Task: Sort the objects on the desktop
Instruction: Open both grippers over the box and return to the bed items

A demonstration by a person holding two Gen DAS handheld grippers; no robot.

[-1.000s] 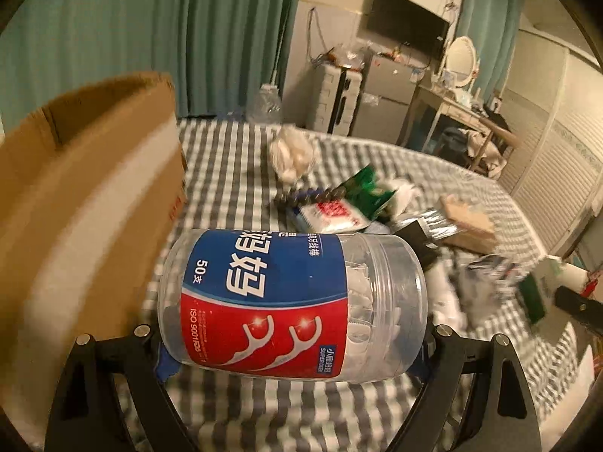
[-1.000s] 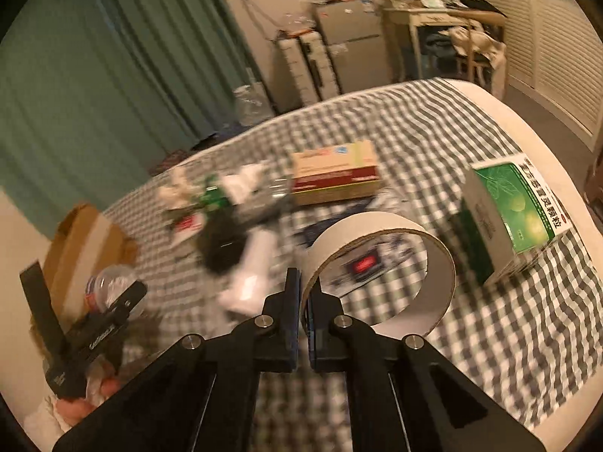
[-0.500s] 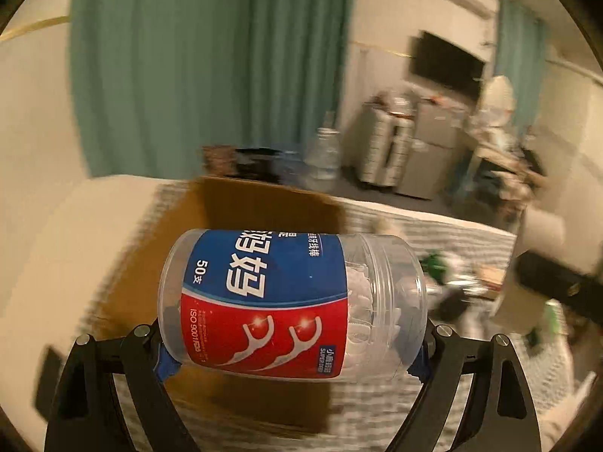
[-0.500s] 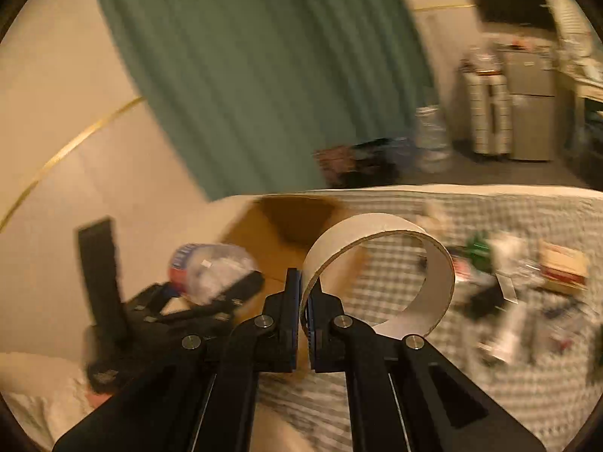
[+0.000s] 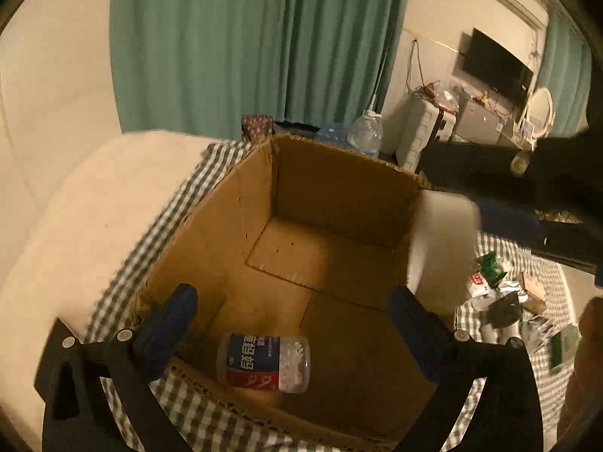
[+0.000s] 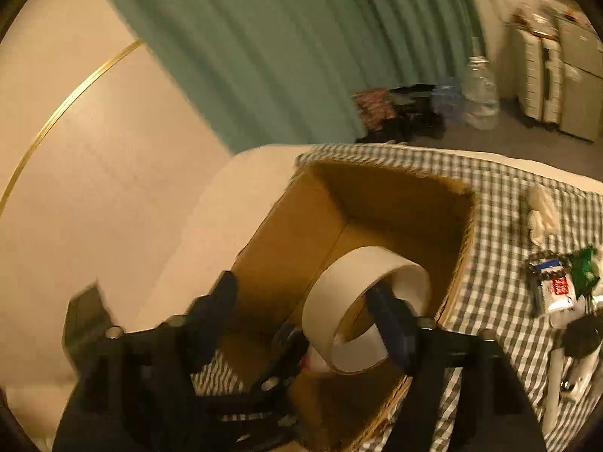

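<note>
An open cardboard box (image 5: 233,226) stands on the checked cloth. The clear floss-pick jar (image 5: 265,363) with a blue and red label lies on its side on the box floor. My left gripper (image 5: 294,324) is open and empty above the box's near edge. My right gripper (image 6: 309,312) is open over the same box (image 6: 286,226). The white tape ring (image 6: 363,301) hangs loose around its right finger (image 6: 392,324), in the box mouth. The tape ring (image 5: 444,233) and the right gripper show blurred in the left wrist view.
A pile of small objects (image 5: 501,301) lies on the checked cloth (image 6: 501,248) right of the box, including a small red and white pack (image 6: 554,286) and a crumpled white wad (image 6: 541,214). A cream cushion (image 5: 75,233) lies left of the box. Green curtains hang behind.
Both grippers swung from the cluttered cloth to the box. My left gripper opened and the jar dropped into the box. My right gripper opened and the tape ring came loose.
</note>
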